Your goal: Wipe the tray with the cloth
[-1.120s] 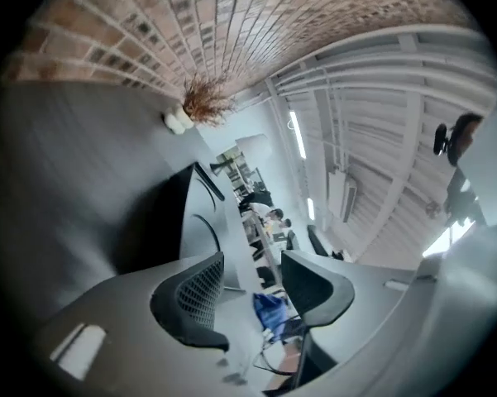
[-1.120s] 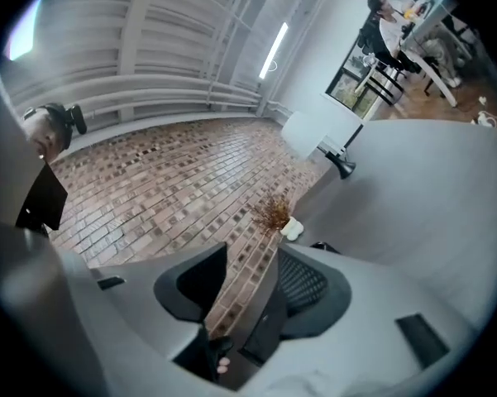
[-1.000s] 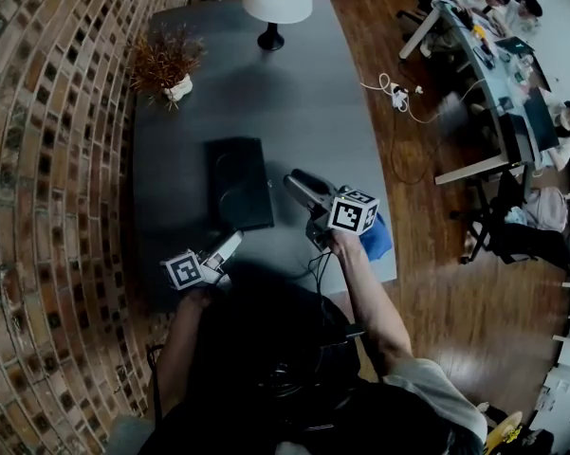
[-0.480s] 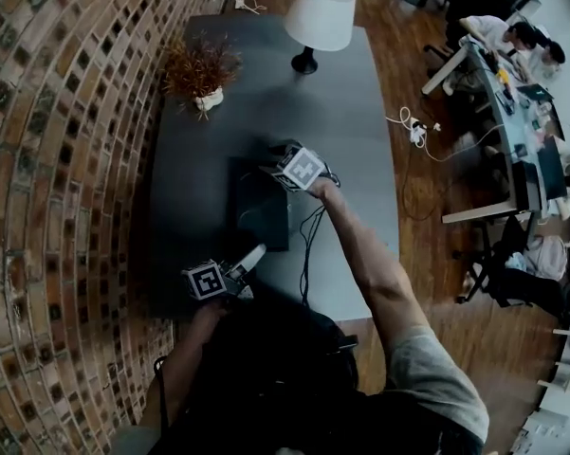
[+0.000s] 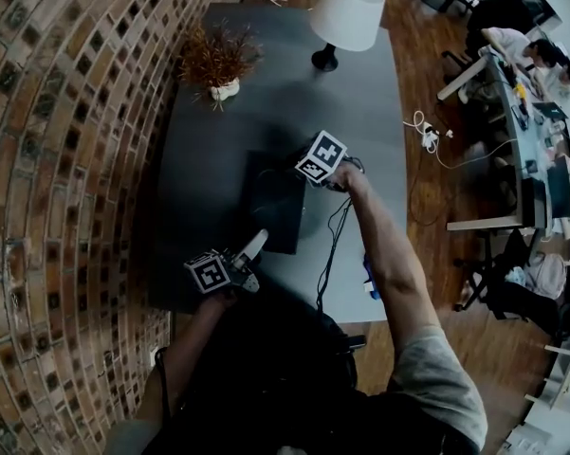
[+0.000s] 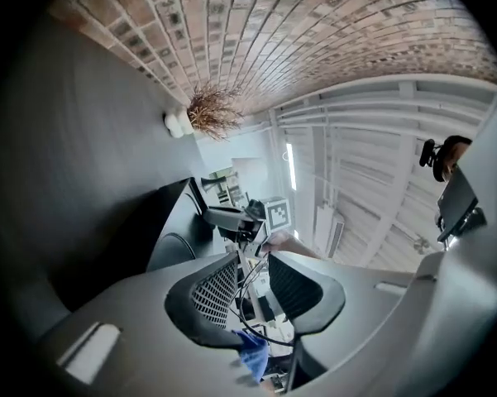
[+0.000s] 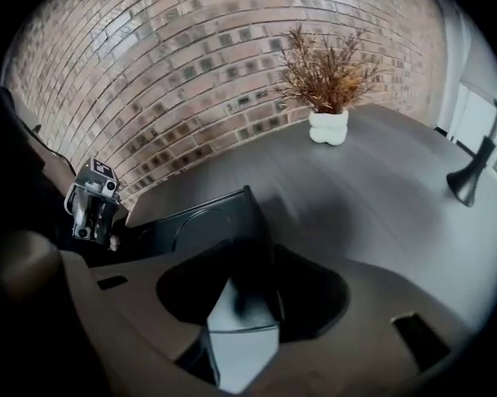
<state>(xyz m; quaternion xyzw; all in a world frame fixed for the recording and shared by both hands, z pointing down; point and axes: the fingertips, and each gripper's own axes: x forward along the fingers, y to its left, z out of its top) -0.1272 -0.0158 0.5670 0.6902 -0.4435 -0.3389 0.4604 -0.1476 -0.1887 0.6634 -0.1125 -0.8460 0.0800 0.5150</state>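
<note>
Presently on the table (image 5: 266,102): a black tray (image 5: 266,211) with a round recess in its floor. It lies towards the person's side, well apart from the lamp (image 5: 346,15) and the dried plant in a white pot (image 5: 218,60).
Right gripper (image 7: 255,259): tilted down at the tray's far right corner. Its jaws have just been closing and now stand close on the corner wall, which rises between them. They appear to pinch it.
Reason, as judged: that grip would steady the tray for wiping.
Left gripper (image 6: 252,263): held level at the tray's near edge. Its jaws have just been closing and now leave a narrow gap with nothing between the pads. Only a cable and the cloth show far beyond them.
Cloth (image 5: 370,275): blue, at the table's right edge beside the right forearm, well apart from the tray. Neither gripper touches it.
Progress, as judged: wiping has not begun, and the cloth has yet to be fetched.
Hidden: in the head view the marker cube covers the right gripper's jaws, and the forearm cuts off most of the cloth.
Hard to make out: in the right gripper view the pads and the tray wall are dark on dark, so firm contact is uncertain. A pale grey shape low between those jaws is unidentified.
</note>
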